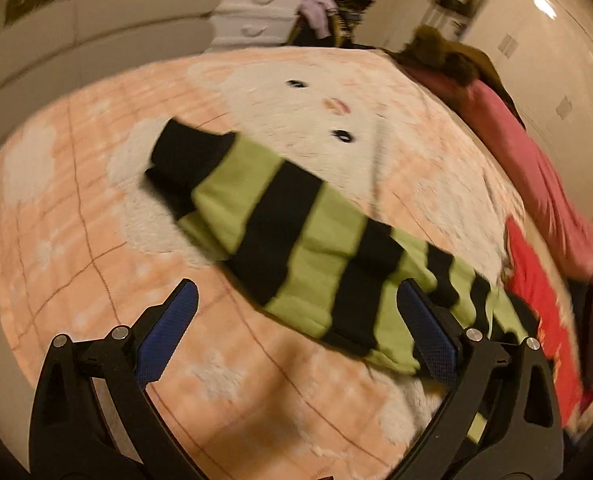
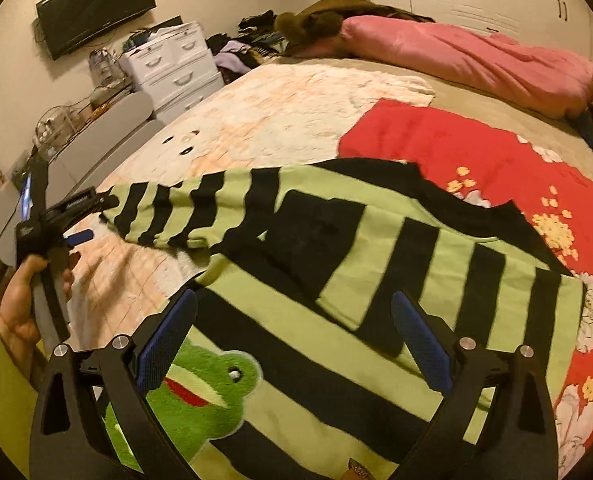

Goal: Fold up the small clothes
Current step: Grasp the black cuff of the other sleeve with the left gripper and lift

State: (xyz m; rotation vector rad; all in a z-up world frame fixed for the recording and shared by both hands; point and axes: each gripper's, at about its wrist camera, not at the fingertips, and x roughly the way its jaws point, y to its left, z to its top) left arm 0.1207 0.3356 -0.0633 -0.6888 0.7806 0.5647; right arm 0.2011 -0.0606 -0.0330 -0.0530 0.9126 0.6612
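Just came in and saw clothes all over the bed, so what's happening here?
A person is folding a green-and-black striped sweater with a frog patch, laid on the peach blanket. One sleeve stretches toward the left tool; whether it is gripped is unclear from there. In its own view, the left tool is open, as is the right tool above the sweater. A red floral cloth lies beside it.

Sweater spread on the blanket ahead of both your claws

Your right claw [image 2: 294, 340] hangs over the sweater [image 2: 336, 280]; its sleeve [image 2: 168, 212] runs left toward your left claw [image 2: 78, 220]. The cloth [image 2: 456, 148] lies right of the sweater, pillow [image 2: 476, 60] behind, blanket [image 2: 276, 120] beneath.
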